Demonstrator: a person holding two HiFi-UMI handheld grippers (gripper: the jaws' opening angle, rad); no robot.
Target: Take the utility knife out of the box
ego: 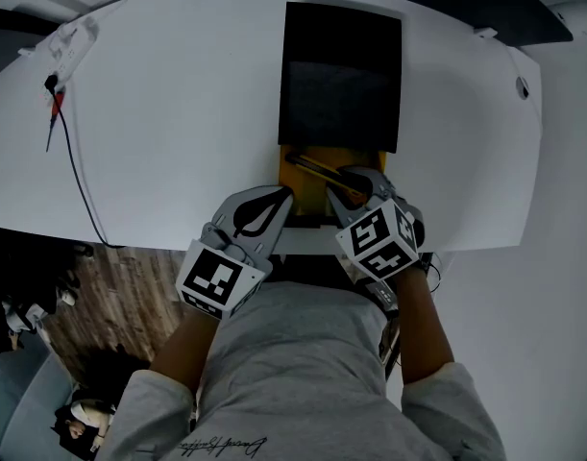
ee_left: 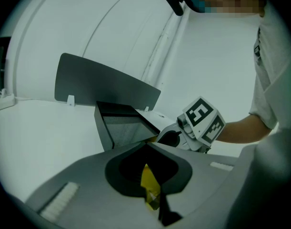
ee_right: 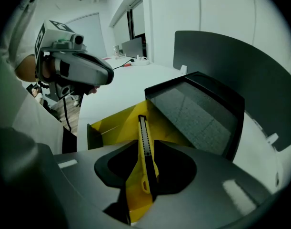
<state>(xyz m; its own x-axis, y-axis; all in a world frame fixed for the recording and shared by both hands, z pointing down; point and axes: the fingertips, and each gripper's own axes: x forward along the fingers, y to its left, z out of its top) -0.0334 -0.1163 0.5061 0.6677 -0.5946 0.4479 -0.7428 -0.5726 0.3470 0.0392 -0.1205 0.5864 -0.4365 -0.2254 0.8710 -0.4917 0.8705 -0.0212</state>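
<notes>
The yellow-and-black utility knife lies inside the open yellow box, whose black lid stands raised, on the white tabletop. The right tongs are released, with the jaws apart on both sides of the knife and not pressing it. The left tongs are clenched on the box's near wall.

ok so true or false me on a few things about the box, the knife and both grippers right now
1. The utility knife lies in the yellow box. True.
2. The right gripper is clamped on the knife. False: its fingers stand apart, with the knife between them.
3. The left gripper grips the yellow box's wall. True.
4. The black lid covers the knife. False: it is open and the knife is exposed.
</notes>
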